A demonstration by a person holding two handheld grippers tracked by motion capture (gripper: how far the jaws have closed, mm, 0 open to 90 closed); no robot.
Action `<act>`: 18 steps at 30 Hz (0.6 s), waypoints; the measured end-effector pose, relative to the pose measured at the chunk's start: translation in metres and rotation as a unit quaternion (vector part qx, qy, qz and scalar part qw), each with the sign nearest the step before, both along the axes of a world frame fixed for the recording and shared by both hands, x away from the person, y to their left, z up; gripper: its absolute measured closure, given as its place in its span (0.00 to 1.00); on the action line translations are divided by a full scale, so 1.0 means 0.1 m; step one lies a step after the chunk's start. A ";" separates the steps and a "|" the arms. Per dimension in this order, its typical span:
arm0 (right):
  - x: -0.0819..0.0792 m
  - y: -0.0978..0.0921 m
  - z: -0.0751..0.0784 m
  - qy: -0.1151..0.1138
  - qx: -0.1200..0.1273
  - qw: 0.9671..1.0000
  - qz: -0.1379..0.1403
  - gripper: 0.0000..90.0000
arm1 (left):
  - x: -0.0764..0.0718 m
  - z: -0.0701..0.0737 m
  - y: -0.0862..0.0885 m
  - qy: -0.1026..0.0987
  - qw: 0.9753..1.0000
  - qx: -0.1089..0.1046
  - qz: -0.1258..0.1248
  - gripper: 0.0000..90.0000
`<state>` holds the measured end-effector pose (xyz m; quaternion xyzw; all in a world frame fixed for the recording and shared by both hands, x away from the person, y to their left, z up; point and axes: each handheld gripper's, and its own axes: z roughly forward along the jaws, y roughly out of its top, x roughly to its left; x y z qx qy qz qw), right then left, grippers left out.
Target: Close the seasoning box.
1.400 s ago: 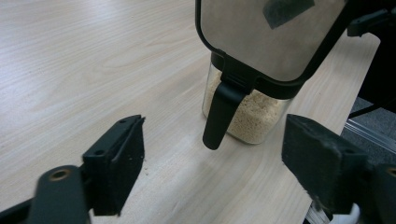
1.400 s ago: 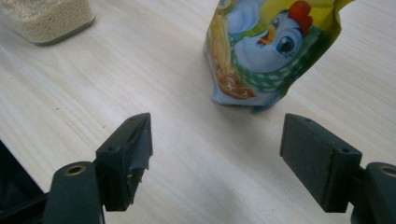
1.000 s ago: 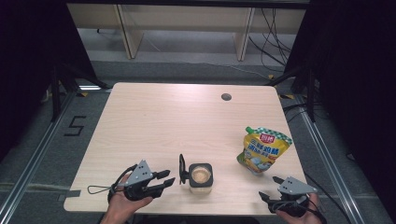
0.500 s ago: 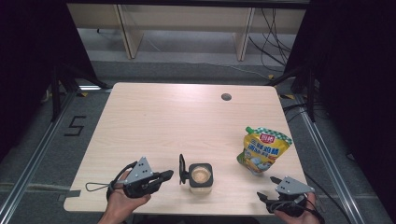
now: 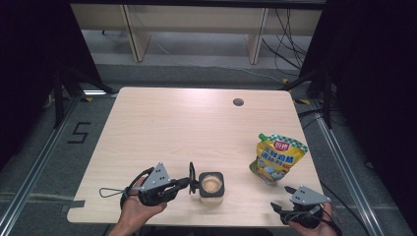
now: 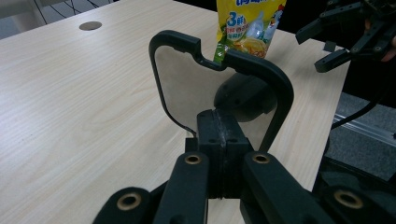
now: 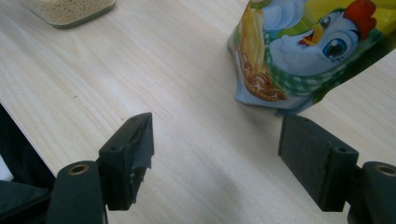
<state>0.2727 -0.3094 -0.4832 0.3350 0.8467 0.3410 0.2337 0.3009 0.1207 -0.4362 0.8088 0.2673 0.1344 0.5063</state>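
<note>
The left gripper [image 5: 186,183], jaws clamped on the black-framed hinged lid [image 6: 219,88] of the square glass jar [image 5: 212,186] at the table's six o'clock, has edged closer, while the right gripper [image 5: 281,198] waits wide open at five o'clock.

left hand-held gripper [image 5: 184,184] clamped tight, right hand-held gripper [image 5: 281,198] spread wide.

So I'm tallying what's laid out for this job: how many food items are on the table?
2. A yellow seasoning pouch stands near the table's right edge, ahead of the right claw. An open jar of beige granules sits near the front edge, its hinged lid pinched by the left claw.
</note>
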 end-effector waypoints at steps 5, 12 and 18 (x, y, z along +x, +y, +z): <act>0.00 0.00 0.00 0.002 0.001 1.000 -0.002 0.31 | 0.02 0.02 -0.02 -0.007 1.000 -0.004 -0.009 0.99; 0.00 0.00 0.00 -0.002 -0.001 1.000 0.000 0.31 | 0.03 0.03 -0.15 -0.003 1.000 0.005 -0.020 0.99; -0.01 0.01 0.01 0.008 0.001 1.000 -0.005 0.31 | 0.05 0.00 -0.26 0.000 0.999 0.007 -0.031 0.99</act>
